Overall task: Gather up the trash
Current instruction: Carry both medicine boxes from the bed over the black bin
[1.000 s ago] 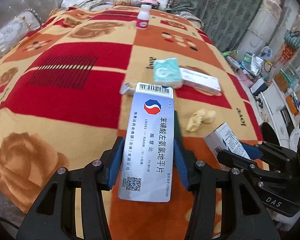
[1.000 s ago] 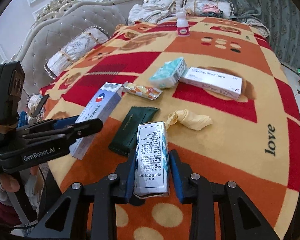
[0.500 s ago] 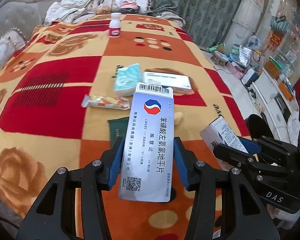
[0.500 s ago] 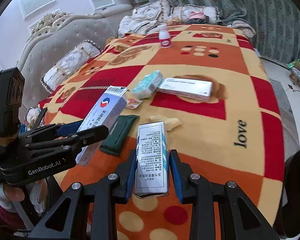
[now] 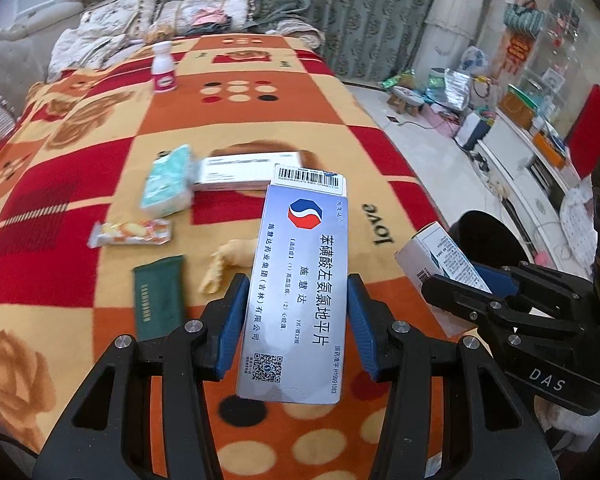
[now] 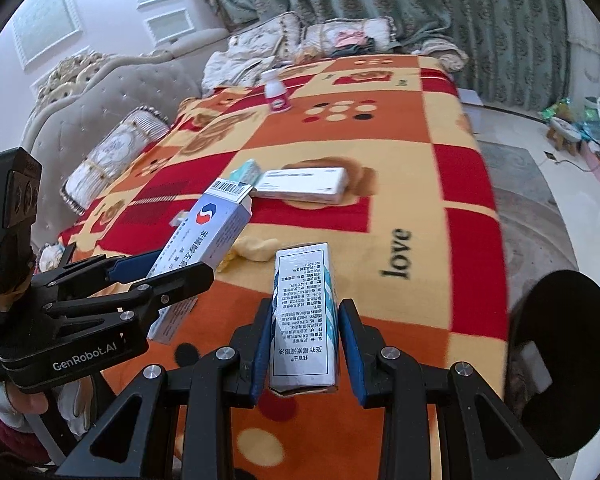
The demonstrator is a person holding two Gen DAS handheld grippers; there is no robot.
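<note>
My left gripper [image 5: 296,320] is shut on a long blue-and-white medicine box [image 5: 300,280], also seen in the right wrist view [image 6: 208,236]. My right gripper [image 6: 304,340] is shut on a smaller white box with printed text [image 6: 304,316], seen at right in the left wrist view [image 5: 440,260]. On the patterned blanket [image 5: 80,352] lie a snack wrapper [image 5: 130,232], a dark green pouch [image 5: 158,298], a crumpled yellow paper [image 5: 228,264], a teal tissue pack [image 5: 168,184], a long white box [image 5: 236,170] and a small white bottle [image 5: 163,68].
A round black bin [image 6: 564,364] stands off the bed's right edge, also in the left wrist view [image 5: 488,236]. Pillows and a grey tufted headboard [image 6: 100,120] line the far and left sides. Clutter lies on the floor at right [image 5: 440,96].
Both grippers have pulled back and swung right with their boxes; the bed's items now look farther away and the black bin has come into view at right.
</note>
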